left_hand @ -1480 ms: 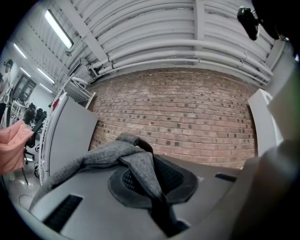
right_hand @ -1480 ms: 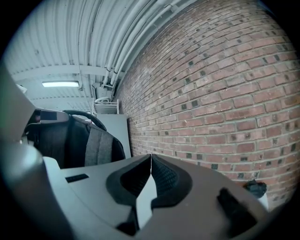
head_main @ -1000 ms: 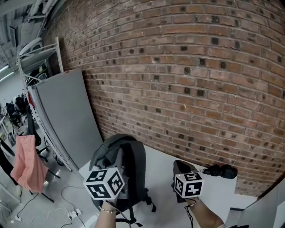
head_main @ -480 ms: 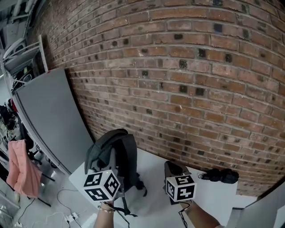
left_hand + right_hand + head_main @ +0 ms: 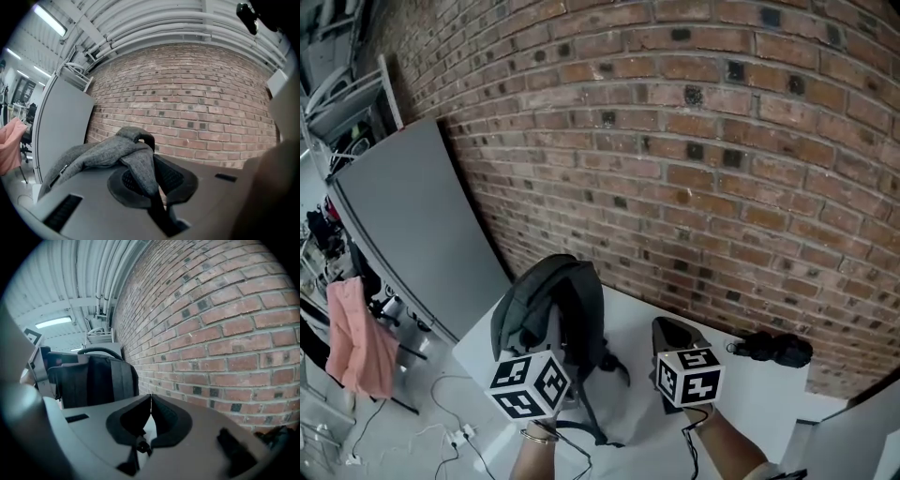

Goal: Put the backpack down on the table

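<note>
Left gripper (image 5: 157,187) clenches the backpack (image 5: 558,314) strap (image 5: 140,171); right gripper (image 5: 151,420) is closed, empty. Near the bench (image 5: 750,408) edge at 9 o'clock, the backpack may topple off.

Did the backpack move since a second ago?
Yes, slightly. Held in the left tongs, the backpack has shifted further in over the table, away from its left edge: more bare tabletop shows beside it now.

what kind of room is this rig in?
Probably a converted industrial space used as a lab or workshop: bare brick wall, exposed ceiling pipes, a grey panel beside a metal rack, loose cables underfoot.
</note>
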Demonstrator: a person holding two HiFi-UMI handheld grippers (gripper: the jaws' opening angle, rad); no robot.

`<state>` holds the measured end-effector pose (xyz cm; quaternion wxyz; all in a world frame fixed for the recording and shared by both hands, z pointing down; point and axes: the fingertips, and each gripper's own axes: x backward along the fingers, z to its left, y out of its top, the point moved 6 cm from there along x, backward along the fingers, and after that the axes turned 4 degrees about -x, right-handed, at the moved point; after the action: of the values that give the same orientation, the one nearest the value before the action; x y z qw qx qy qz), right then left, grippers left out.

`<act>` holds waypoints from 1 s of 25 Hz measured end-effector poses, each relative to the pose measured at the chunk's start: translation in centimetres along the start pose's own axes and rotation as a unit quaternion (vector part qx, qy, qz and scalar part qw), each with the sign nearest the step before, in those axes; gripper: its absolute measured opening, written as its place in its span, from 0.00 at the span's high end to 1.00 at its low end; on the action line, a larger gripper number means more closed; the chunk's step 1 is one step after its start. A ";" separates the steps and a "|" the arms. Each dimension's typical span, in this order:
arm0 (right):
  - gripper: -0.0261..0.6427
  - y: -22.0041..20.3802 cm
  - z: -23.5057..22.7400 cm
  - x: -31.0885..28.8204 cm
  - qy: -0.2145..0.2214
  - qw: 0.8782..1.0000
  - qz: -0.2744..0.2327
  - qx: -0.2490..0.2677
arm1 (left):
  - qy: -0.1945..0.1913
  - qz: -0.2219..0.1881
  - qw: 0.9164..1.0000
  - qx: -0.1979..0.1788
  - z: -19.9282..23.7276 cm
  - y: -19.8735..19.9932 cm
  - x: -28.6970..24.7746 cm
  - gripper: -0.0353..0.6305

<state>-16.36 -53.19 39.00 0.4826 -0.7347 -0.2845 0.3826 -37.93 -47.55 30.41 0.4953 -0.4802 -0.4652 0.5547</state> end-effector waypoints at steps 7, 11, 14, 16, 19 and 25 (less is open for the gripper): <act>0.92 -1.4 0.6 2.4 -0.013 1.000 0.005 -0.008 | 0.004 -0.003 1.000 -0.015 -0.5 -1.2 1.8 0.89; 0.92 -2.4 1.0 3.9 -0.021 1.000 0.009 -0.021 | 0.008 -0.009 1.000 -0.004 -0.1 -2.1 3.4 0.89; 0.92 -3.1 1.7 5.1 -0.024 0.999 0.011 -0.023 | 0.001 -0.004 1.000 0.008 -0.2 -2.9 4.5 0.89; 0.92 -3.5 2.2 5.9 -0.028 0.999 0.012 -0.023 | -0.005 0.000 1.000 0.016 -0.4 -3.5 5.3 0.89; 0.92 -4.0 2.9 7.4 -0.035 0.999 0.011 -0.024 | -0.014 0.002 1.000 0.027 -0.9 -4.4 6.4 0.89; 0.92 -5.0 3.0 10.5 -0.058 0.998 0.009 -0.024 | -0.042 0.007 0.998 0.045 -3.3 -6.1 7.8 0.89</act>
<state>-13.38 -41.57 39.86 0.4439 -0.7250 -0.3143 0.4225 -34.42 -39.20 35.57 0.4924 -0.4375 -0.4567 0.5980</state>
